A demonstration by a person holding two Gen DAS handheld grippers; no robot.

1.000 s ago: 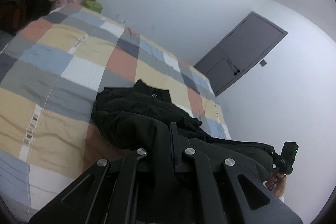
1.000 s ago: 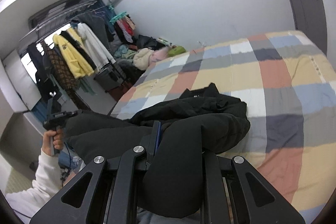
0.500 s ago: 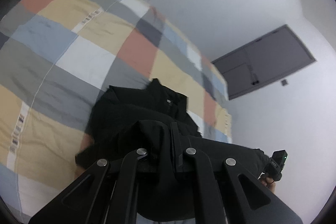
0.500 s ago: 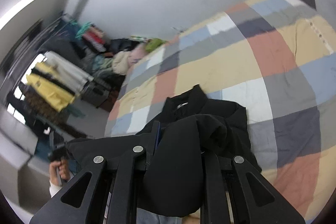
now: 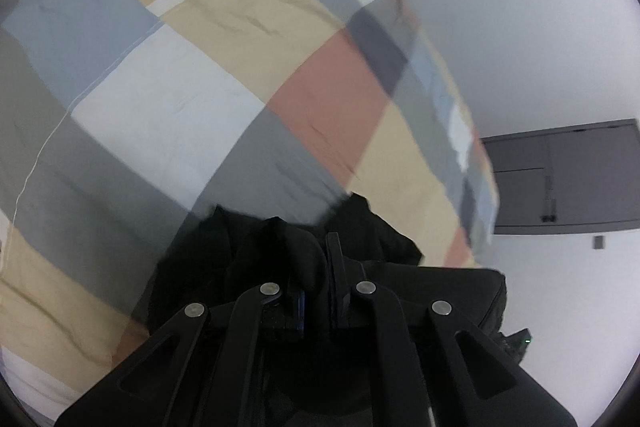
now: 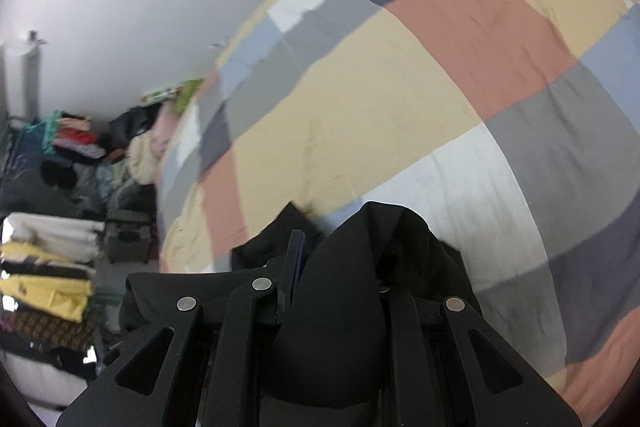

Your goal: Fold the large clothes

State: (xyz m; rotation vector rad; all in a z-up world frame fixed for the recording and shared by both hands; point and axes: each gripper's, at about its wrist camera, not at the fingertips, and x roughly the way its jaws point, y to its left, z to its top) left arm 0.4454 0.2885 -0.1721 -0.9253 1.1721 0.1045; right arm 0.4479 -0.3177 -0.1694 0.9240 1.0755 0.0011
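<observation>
Left gripper: your left gripper [image 5: 316,259] is clamped on a bunched fold of the black garment [image 5: 384,247]; cloth fills the gap between its fingers.
Right gripper: your right gripper [image 6: 340,251] is likewise closed on the black garment [image 6: 340,307], a rounded hump of fabric bulging up between and over its fingers.
Garment position: it hangs from both grippers, just ahead of and under them, with its far folds low against the bed; you cannot tell whether they touch it.
Garment axis: in the left view a taut band of cloth runs out to the right of your gripper, so the long axis lies across, from one gripper to the other.
Open room ahead: beyond both grippers the checked bedspread [image 5: 208,99] stretches wide and flat, bare past the garment.
Bed edges: from your left gripper the far edge of the bed [image 5: 476,163] runs ahead-right, before a white wall and a dark door [image 5: 568,179]; from your right gripper the bed's [image 6: 400,87] edge lies to the left.
Beyond the left edge: hanging clothes [image 6: 48,279] and a heap of laundry [image 6: 132,143] crowd the floor side.
</observation>
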